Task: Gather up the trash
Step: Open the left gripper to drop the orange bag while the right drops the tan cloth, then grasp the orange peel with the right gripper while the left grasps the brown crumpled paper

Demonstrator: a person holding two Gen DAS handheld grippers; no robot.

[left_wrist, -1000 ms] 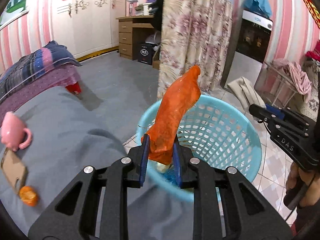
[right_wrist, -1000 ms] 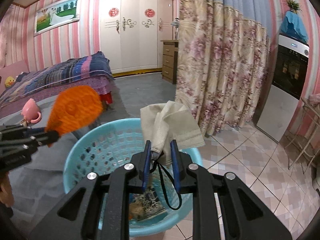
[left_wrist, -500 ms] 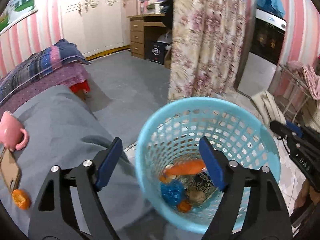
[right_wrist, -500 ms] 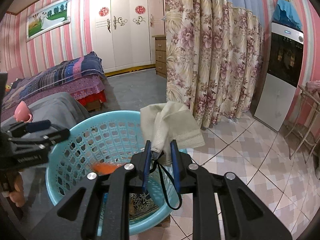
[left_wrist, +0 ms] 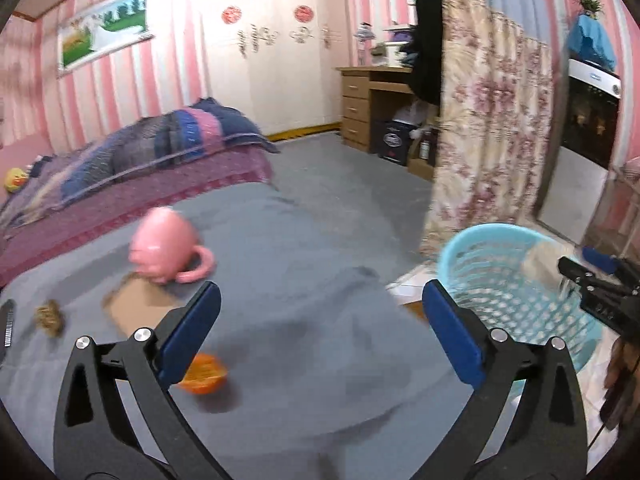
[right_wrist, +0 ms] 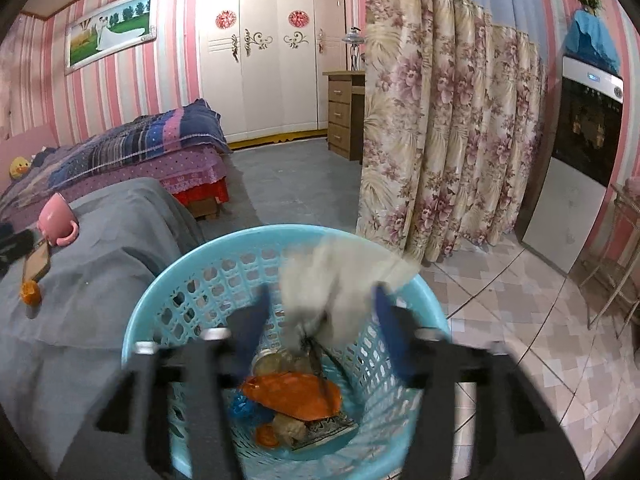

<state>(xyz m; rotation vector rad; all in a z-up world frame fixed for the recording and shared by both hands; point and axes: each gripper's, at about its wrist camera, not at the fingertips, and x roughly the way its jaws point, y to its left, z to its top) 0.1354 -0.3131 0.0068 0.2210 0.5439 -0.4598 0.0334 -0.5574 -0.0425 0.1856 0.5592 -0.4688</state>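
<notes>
No brand or label can be read: the marks on the right gripper's black body in the left wrist view are too blurred, and so is the printed packet at the bottom of the basket [right_wrist: 280, 256].

The left gripper [left_wrist: 320, 332] hangs over the grey cover [left_wrist: 304, 248], its 2 blue-padded fingers spreading to full width with nothing between them. Below it on the cover lie an orange scrap [left_wrist: 204, 374], a brown card [left_wrist: 138, 308], a brownish clump [left_wrist: 50, 317] and an upturned pink mug [left_wrist: 162, 245].

The right gripper [right_wrist: 320, 330] is over the blue basket, its jaws opening; the pale cloth [right_wrist: 340, 284] sits between the fingers, blurred, above the basket's mouth, and no pad visibly presses on it.

Inside the basket lie an orange wrapper [right_wrist: 296, 396] and blue and brown scraps. The basket stands just beside the cover's edge, with open tiled floor [right_wrist: 520, 312] on its other side, toward the flowered curtain [right_wrist: 440, 140].
</notes>
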